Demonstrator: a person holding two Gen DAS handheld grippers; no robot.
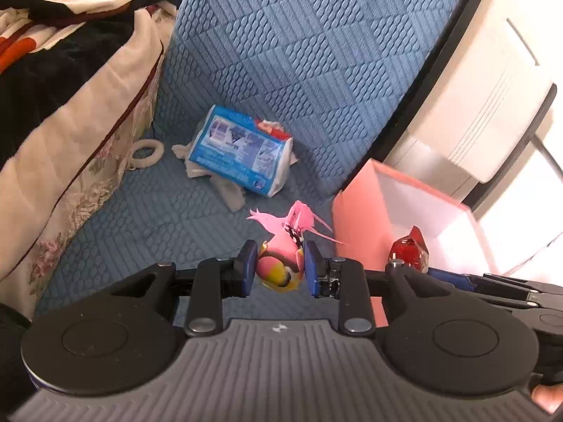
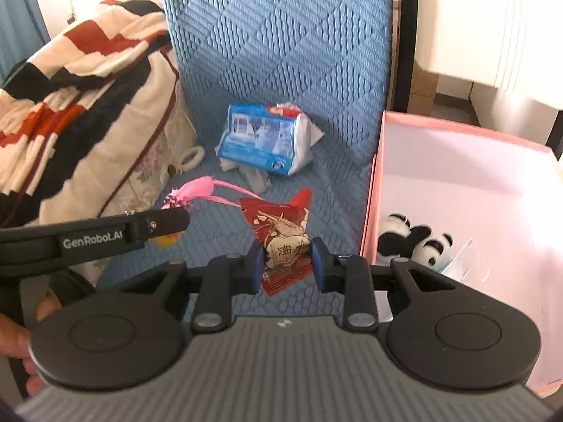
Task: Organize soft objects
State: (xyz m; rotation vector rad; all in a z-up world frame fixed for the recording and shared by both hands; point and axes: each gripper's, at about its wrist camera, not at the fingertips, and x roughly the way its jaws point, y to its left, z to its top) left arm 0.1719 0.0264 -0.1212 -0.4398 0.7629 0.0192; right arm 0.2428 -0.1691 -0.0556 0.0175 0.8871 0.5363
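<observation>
My left gripper (image 1: 279,267) is shut on a pink plush bird (image 1: 281,263) with a yellow beak and pink feathers, held above the blue sofa seat (image 1: 147,225). My right gripper (image 2: 288,263) is shut on a red crinkly packet (image 2: 281,235) with a cream drawing on it; the same red packet (image 1: 408,249) shows at the right of the left wrist view. In the right wrist view the left gripper's arm crosses from the left, with the bird's pink feathers (image 2: 197,190) above it. A pink box (image 2: 457,190) stands to the right, with a panda plush (image 2: 411,239) inside.
A blue and white tissue pack (image 1: 242,149) lies on crumpled tissues at the back of the seat. A white ring (image 1: 146,153) rests beside a floral cushion (image 1: 70,161) under a red, black and white blanket (image 1: 52,17). White furniture (image 1: 485,98) stands behind the box.
</observation>
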